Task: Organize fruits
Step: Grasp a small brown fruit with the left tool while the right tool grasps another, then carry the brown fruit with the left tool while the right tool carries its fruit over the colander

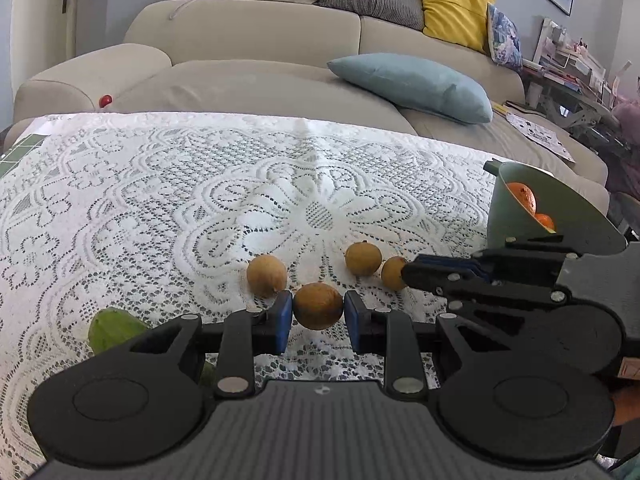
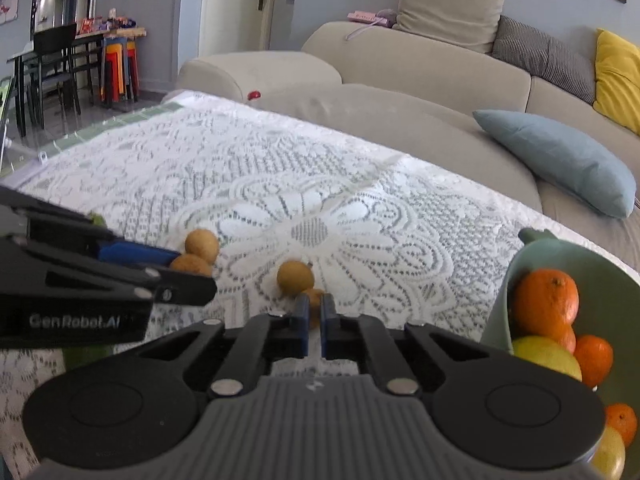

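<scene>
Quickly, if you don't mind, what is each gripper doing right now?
Left gripper: shut on a brown fruit.
Right gripper: shut, a small brown fruit just beyond its tips.

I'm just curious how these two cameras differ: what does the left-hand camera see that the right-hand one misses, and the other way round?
Only the left wrist view shows the left gripper from behind, clamped on a small brown fruit, and shelves of clutter beside the sofa.

Only the right wrist view shows a dining table with stools, a yellow fruit in the green bowl, and the right gripper shut, a brown fruit just beyond its tips.

Both show the lace tablecloth, loose brown fruits, oranges in the bowl, the beige sofa and blue cushion.
</scene>
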Motion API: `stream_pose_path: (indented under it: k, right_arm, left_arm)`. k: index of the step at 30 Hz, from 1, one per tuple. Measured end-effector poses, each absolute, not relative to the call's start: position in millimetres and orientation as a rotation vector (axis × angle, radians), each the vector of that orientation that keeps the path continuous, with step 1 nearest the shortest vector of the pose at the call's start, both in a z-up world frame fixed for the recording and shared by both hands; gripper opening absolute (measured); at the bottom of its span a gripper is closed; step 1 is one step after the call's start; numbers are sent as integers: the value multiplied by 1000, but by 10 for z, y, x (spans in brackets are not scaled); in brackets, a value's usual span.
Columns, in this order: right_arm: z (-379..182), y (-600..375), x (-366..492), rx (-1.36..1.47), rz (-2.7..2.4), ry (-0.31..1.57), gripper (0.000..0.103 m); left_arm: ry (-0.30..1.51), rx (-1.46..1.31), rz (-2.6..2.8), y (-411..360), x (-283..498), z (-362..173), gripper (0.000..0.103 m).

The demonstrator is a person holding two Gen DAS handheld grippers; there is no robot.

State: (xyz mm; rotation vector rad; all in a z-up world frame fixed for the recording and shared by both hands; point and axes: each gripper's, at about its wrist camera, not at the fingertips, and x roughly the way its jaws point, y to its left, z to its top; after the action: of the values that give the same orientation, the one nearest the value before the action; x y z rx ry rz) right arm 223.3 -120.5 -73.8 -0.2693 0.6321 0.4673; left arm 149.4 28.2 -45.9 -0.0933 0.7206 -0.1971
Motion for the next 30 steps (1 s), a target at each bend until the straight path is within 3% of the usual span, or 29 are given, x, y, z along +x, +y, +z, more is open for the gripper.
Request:
stream_pose_path:
  k: [4,6,7,20,30]
  right_arm:
    - [-788,-1209,2255,-258,469,649,6]
    - [-794,-1202,2260,-261,464,641,23]
    - [-800,-1194,2266,-266,460,636,24]
    - [-854,-1174,2334,-221,471,671,22]
    - [-555,-1307,2106,-229,475,607,22]
  left_arm:
    - [720,-92,-199,264,1491,-464,31]
    - [718,-92,-201,265,1493,-461,31]
    - [719,-92,-202,266,1495,-461,31]
    - [718,-95,-202,278,1461,-445,31]
    - [726,-94,-158,181,1429,-322,31]
